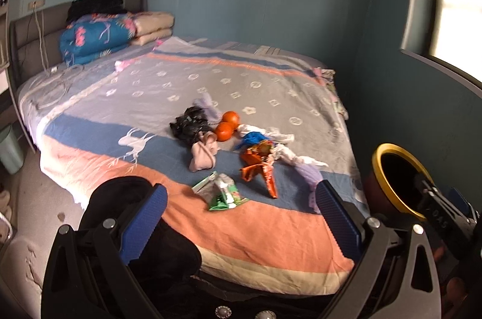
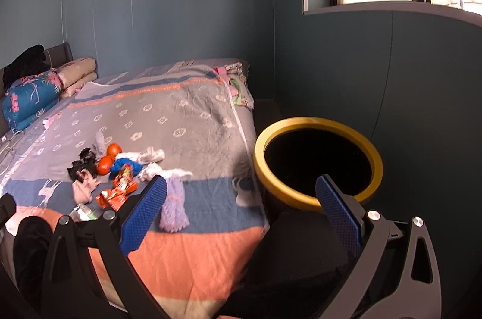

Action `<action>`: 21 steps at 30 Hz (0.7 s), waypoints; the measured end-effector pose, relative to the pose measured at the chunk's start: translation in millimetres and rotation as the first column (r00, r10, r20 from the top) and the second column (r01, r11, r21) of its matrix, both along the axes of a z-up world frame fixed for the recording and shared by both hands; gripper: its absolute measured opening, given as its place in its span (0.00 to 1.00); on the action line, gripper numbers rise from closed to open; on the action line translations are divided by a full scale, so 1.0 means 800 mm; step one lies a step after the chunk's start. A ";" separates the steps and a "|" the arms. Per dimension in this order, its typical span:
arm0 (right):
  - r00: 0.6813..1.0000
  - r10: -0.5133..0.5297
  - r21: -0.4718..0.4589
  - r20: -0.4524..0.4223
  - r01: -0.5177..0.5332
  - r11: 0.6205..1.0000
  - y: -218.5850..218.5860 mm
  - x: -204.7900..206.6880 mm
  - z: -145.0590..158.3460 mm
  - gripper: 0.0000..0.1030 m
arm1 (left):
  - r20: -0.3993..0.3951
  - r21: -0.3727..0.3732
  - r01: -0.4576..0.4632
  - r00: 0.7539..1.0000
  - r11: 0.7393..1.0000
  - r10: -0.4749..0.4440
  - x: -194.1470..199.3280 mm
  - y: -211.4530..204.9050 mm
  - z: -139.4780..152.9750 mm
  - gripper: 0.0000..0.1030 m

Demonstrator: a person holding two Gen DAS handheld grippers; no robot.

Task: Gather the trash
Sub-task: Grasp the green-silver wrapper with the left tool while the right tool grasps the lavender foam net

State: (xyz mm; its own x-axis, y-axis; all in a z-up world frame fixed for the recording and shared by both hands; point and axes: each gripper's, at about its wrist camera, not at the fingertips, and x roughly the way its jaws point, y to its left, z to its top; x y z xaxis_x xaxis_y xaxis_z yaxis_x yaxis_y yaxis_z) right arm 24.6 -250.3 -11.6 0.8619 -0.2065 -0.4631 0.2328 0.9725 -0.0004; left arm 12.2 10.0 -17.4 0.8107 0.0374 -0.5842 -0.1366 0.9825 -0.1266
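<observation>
left claw (image 1: 241, 216) agape above bed (image 1: 211, 228), empty

Two handheld grippers, same build: black frames w/ blue finger pads.

Left gripper (image 1: 241, 216): matte black plastic arms curving up from bottom edge, triangular cut-outs in each side arm, round silver screws at the pivots, 2 decorated metal studs low at centre. Fingers (image 1: 144, 224) are flat blue pads w/ fine knurled/ribbed texture, black backing. Right gripper (image 2: 241, 213): same black frame, same triangular cut-outs, silver screw heads, blue textured pads. Seen from left cam, its black body at right edge carries pale lettering, too blurred to read. Person's clothing below the frames looks dark/black; no detail visible.
</observation>
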 end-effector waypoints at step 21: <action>0.813 0.407 0.128 -0.415 -0.391 0.911 0.055 0.195 -0.101 0.92 | -0.314 0.025 -0.058 0.947 0.998 0.063 0.125 0.098 -0.087 0.92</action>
